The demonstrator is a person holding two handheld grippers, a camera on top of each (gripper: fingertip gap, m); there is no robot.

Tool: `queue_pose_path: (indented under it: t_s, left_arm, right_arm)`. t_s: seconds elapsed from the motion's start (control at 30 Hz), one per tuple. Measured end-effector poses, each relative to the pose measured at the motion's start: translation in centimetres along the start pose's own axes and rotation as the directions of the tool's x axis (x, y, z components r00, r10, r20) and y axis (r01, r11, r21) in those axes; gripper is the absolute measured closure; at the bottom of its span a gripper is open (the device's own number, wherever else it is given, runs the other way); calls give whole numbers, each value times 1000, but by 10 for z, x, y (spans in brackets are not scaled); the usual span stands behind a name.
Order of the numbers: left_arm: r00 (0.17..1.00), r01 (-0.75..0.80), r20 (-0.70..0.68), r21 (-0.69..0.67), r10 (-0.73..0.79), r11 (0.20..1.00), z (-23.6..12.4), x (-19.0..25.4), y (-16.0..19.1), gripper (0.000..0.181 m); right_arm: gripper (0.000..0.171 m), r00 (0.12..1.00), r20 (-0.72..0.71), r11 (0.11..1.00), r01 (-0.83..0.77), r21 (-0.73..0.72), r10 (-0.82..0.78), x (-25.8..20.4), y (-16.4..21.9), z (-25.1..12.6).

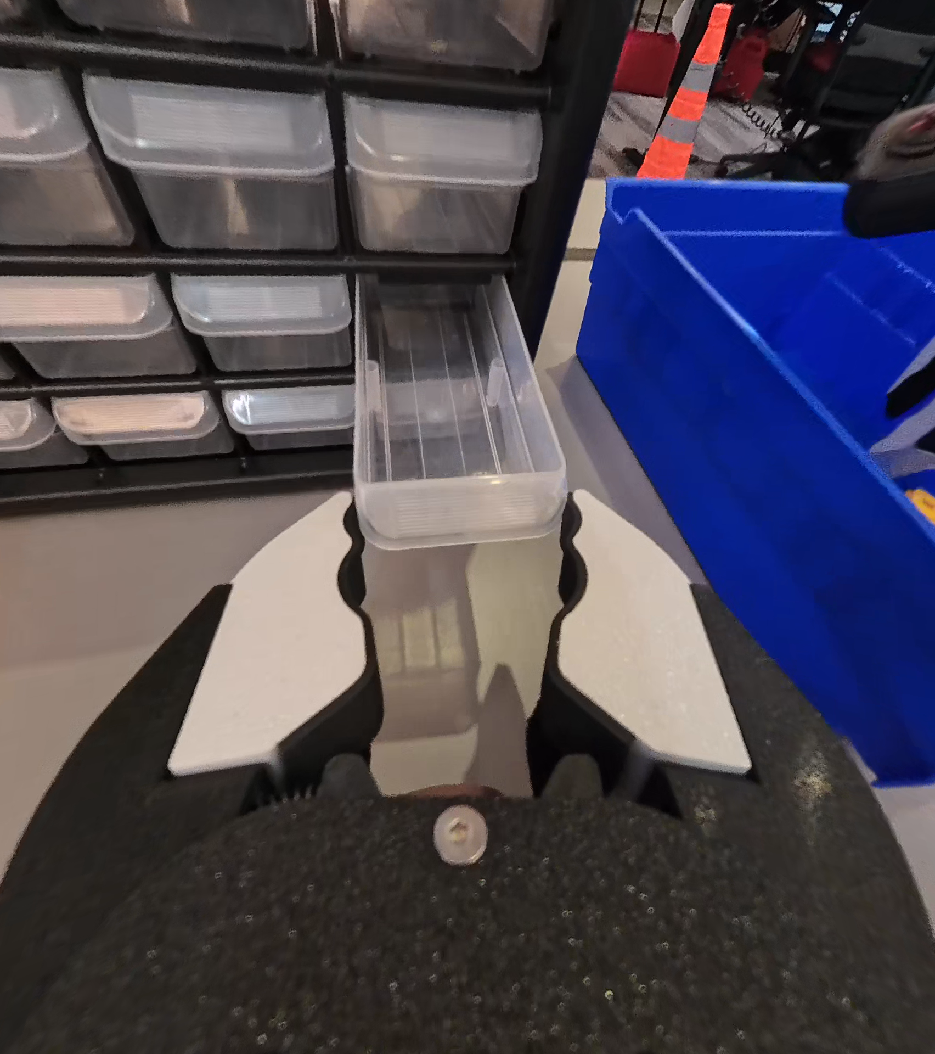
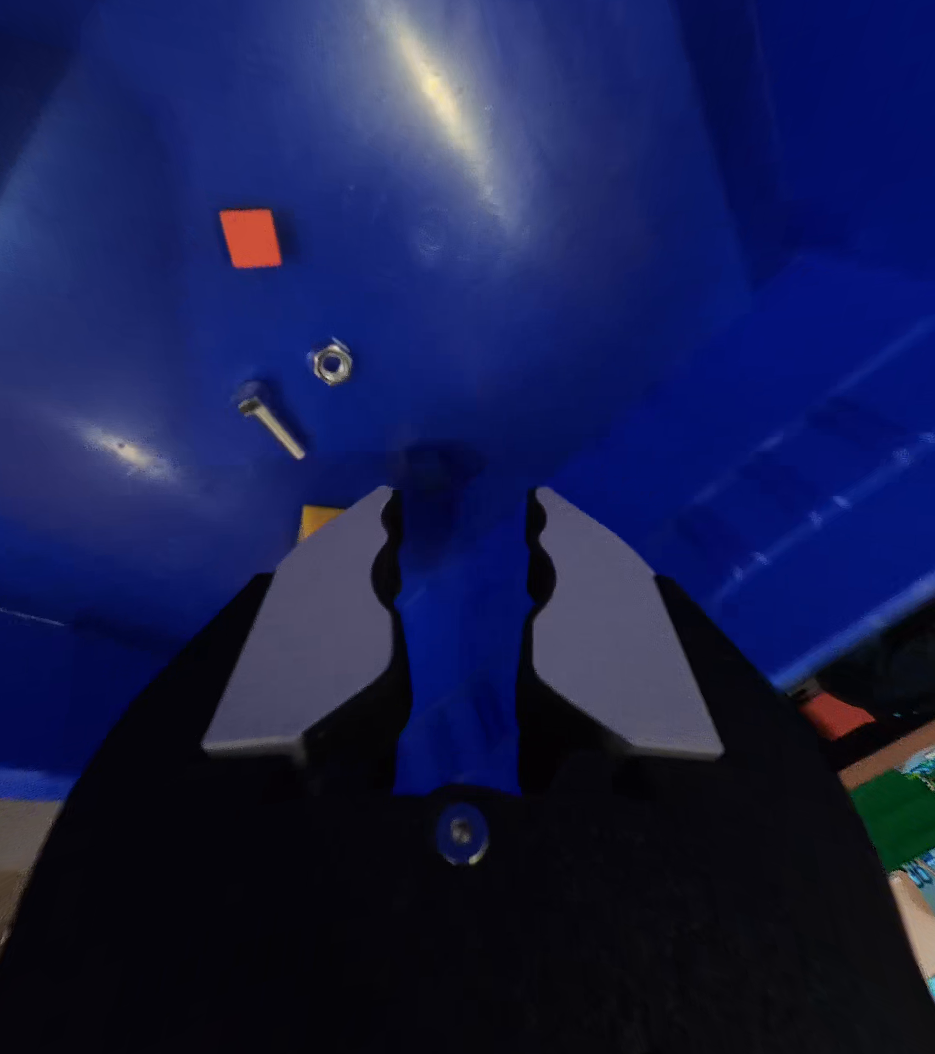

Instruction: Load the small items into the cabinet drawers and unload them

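Pale and glossy, the bench point(image 1: 83, 599) carries everything you need, and the blue bin point(image 1: 739, 456) is your landmark.

Your right gripper point(image 2: 460, 502) is down inside that bin, its fingers point(image 2: 334, 599) parted to a moderate gap and holding nothing; only blue floor shows between them. Just beyond the left fingertip, toward the bin's middle, lie a bolt point(image 2: 271, 419) and a hex nut point(image 2: 332, 360), close together but apart. Farther in sits a flat orange tile point(image 2: 250, 238), and a yellow piece point(image 2: 318, 518) is half hidden behind that left finger. Choose one item, most likely the bolt or nut since they are nearest. Shift left, line the fingers across the bolt's shank rather than along it, and touch down before you close, as small steel parts will likely skate on smooth plastic.

Left of the bin, your left gripper point(image 1: 460, 513) has its fingers point(image 1: 294, 616) spread wide on either side of the front lip of the pulled-out clear drawer point(image 1: 454, 433); whether they press it I cannot tell. That drawer looks empty and juts from the cabinet point(image 1: 545, 239) at its corner nearest the bin. Keep it steady and level so the drop has a fixed target.
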State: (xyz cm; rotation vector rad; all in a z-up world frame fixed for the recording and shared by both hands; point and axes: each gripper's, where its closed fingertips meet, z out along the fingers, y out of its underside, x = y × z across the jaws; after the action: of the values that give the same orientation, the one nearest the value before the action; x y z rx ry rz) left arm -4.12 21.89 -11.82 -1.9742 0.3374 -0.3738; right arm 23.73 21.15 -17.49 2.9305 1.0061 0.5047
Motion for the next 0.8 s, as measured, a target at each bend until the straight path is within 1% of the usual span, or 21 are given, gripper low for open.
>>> queue_pose_path:
  t_s: [0.03,0.07,0.1,0.13,0.17,0.2,0.23,0.27,0.3,0.33,0.37,0.4,0.5,0.53,0.57,0.63,0.67,0.7,0.73,0.8]
  left_arm:
    - [1000,-1,-2,7,1,1000,2,0,-4,115]
    - [1000,-8,-8,11,8,1000,5,1,-9,114]
    - [1000,-13,-12,4,13,1000,10,1,-11,114]
    - [1000,-15,-14,-5,15,1000,16,0,-12,114]
    - [1000,-14,-20,-20,13,1000,23,0,-13,114]
    - [999,-1,-36,-35,0,999,29,0,-13,114]
    - [998,28,-64,-39,-30,999,32,2,-15,111]
    - [993,58,-101,-44,-63,997,34,6,-15,106]
    - [988,86,-127,-55,-92,995,33,7,-14,104]
    - [983,111,-143,-60,-118,992,30,6,-13,104]
    - [977,129,-166,-55,-137,990,24,6,-12,105]
    - [971,143,-188,-43,-148,989,17,7,-10,108]
    - [964,195,-188,24,-188,980,-1,0,-9,129]
    - [965,202,-180,47,-190,978,-4,-1,-10,132]
    - [969,192,-171,62,-179,979,-5,-1,-11,138]
    - [979,135,-160,69,-122,988,-1,4,-12,165]
    - [986,102,-142,67,-92,993,2,6,-13,173]
    - [992,74,-105,69,-66,995,6,4,-14,179]
    - [997,53,-60,72,-49,996,11,0,-16,181]
    - [999,43,-15,63,-43,997,21,-4,-19,181]
  right_arm:
    - [131,999,-28,999,-17,49,19,2,-1,-12]
    - [131,998,-42,990,-46,136,52,2,-5,-28]
    - [131,993,-43,964,-93,248,107,-1,-9,-47]
    - [131,983,-32,913,-158,376,183,-5,-13,-69]
    - [131,963,4,830,-234,506,269,-13,-17,-91]
    - [134,938,80,718,-311,622,337,-27,-21,-112]
    - [137,915,182,588,-374,717,360,-48,-23,-131]
    - [137,894,289,447,-426,786,343,-73,-25,-149]
    - [138,882,373,321,-455,830,287,-102,-24,-164]
    - [142,880,415,226,-464,857,233,-128,-20,-175]
    - [142,876,437,170,-472,865,206,-150,-15,-178]
    - [142,869,456,134,-483,865,191,-170,-9,-178]
    - [143,859,480,52,-495,867,178,-214,3,-172]
    - [143,872,459,24,-470,882,172,-224,5,-170]
    - [144,887,425,15,-434,901,183,-231,6,-166]
    - [143,908,358,66,-380,923,218,-236,7,-162]
    - [142,923,319,58,-338,939,216,-237,9,-168]
    - [142,935,279,20,-290,957,217,-235,12,-175]
    - [144,943,249,-16,-252,968,222,-234,14,-181]
    - [145,941,240,-23,-241,970,237,-230,18,-181]
